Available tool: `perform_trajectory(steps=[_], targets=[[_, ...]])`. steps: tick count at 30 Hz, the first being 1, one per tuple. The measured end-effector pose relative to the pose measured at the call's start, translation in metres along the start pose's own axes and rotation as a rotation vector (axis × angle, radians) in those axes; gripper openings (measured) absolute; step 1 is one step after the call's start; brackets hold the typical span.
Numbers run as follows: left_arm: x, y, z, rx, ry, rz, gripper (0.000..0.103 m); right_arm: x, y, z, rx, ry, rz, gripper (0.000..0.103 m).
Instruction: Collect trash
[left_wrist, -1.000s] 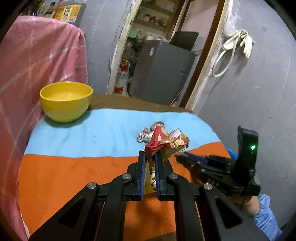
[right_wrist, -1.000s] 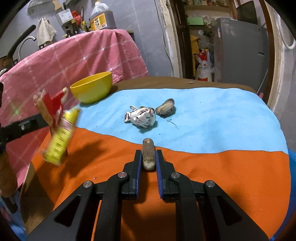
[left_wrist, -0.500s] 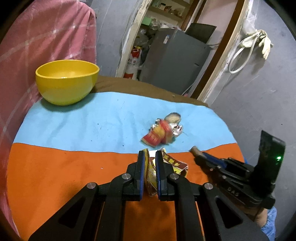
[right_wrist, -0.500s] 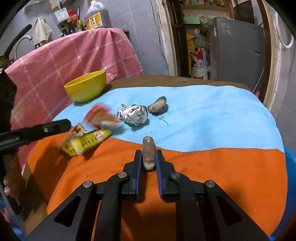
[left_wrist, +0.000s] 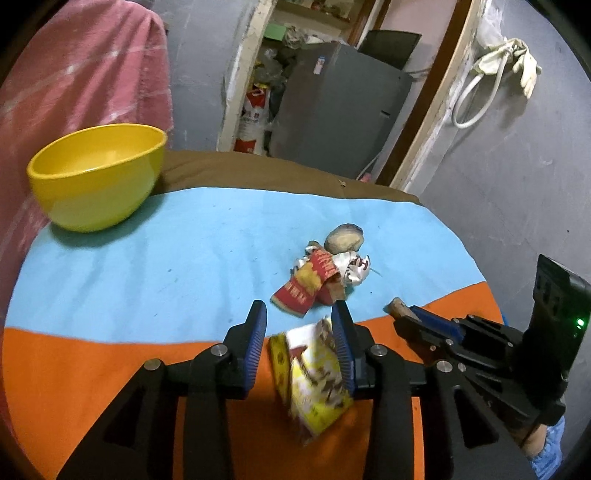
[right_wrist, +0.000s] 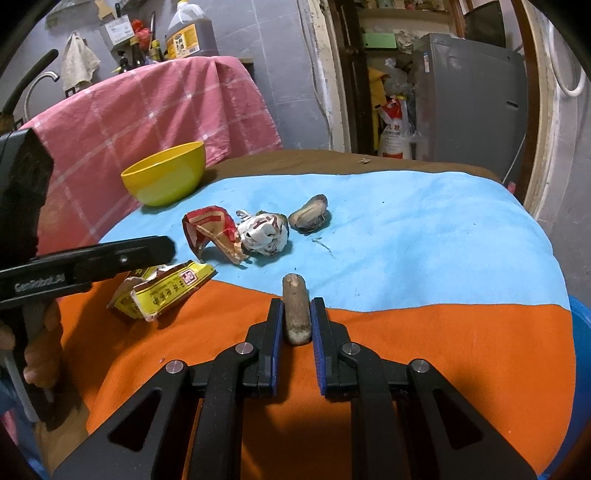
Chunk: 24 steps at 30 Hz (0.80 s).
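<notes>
Left gripper (left_wrist: 299, 325) jaws now spread, yellow wrapper (left_wrist: 314, 373) released; right gripper (right_wrist: 297, 314) jaws pinch brown stick (right_wrist: 295, 314).

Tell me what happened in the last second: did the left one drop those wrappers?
Yes. The left gripper opened and let go: the red wrapper fell onto the blue cloth beside the crumpled white wrapper, and the yellow wrapper dropped to the orange cloth. The right gripper remains shut on the brown stick; the yellow bowl has not moved.
</notes>
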<state>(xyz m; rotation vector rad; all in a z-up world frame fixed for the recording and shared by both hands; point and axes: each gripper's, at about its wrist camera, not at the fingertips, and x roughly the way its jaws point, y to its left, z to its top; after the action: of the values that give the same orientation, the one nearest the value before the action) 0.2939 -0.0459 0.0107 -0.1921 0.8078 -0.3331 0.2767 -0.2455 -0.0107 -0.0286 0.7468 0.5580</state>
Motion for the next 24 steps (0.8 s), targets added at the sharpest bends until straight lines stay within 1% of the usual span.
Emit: perform_trajectory(steps=[4, 10, 11, 12, 13, 14, 16, 17, 18, 21, 24], targets=[[0.016, -0.004, 0.007, 0.017, 0.013, 0.015, 0.031, 0.002, -0.003, 0.001, 0.008, 0.001, 0.004, 0.013], [0.024, 0.004, 0.012, -0.037, 0.01, 0.008, 0.031, 0.004, -0.005, 0.003, 0.018, 0.004, 0.006, 0.014], [0.023, 0.005, 0.012, -0.042, 0.005, 0.003, 0.027, 0.004, -0.005, 0.003, 0.017, 0.005, 0.005, 0.014], [0.023, 0.005, 0.012, -0.04, 0.003, 0.004, 0.021, 0.005, -0.005, 0.003, 0.016, 0.006, 0.003, 0.014], [0.022, 0.006, 0.012, -0.036, 0.002, 0.007, 0.018, 0.005, -0.004, 0.003, 0.016, 0.006, 0.003, 0.014], [0.021, 0.006, 0.012, -0.031, 0.0, 0.016, 0.016, 0.005, -0.004, 0.003, 0.017, 0.007, 0.003, 0.013], [0.02, 0.006, 0.012, -0.027, -0.003, 0.019, 0.014, 0.005, -0.004, 0.003, 0.017, 0.006, 0.005, 0.013], [0.019, 0.005, 0.011, -0.027, -0.005, 0.019, 0.007, 0.005, -0.004, 0.004, 0.017, 0.006, 0.005, 0.012], [0.018, 0.005, 0.012, -0.024, -0.007, 0.022, 0.004, 0.004, -0.004, 0.004, 0.018, 0.004, 0.006, 0.012], [0.013, 0.005, 0.012, -0.027, -0.017, 0.019, 0.003, 0.001, -0.004, 0.003, 0.026, -0.008, 0.01, 0.012], [0.004, 0.003, 0.013, -0.016, -0.05, 0.02, 0.002, -0.001, -0.005, 0.002, 0.032, -0.02, 0.009, 0.012]])
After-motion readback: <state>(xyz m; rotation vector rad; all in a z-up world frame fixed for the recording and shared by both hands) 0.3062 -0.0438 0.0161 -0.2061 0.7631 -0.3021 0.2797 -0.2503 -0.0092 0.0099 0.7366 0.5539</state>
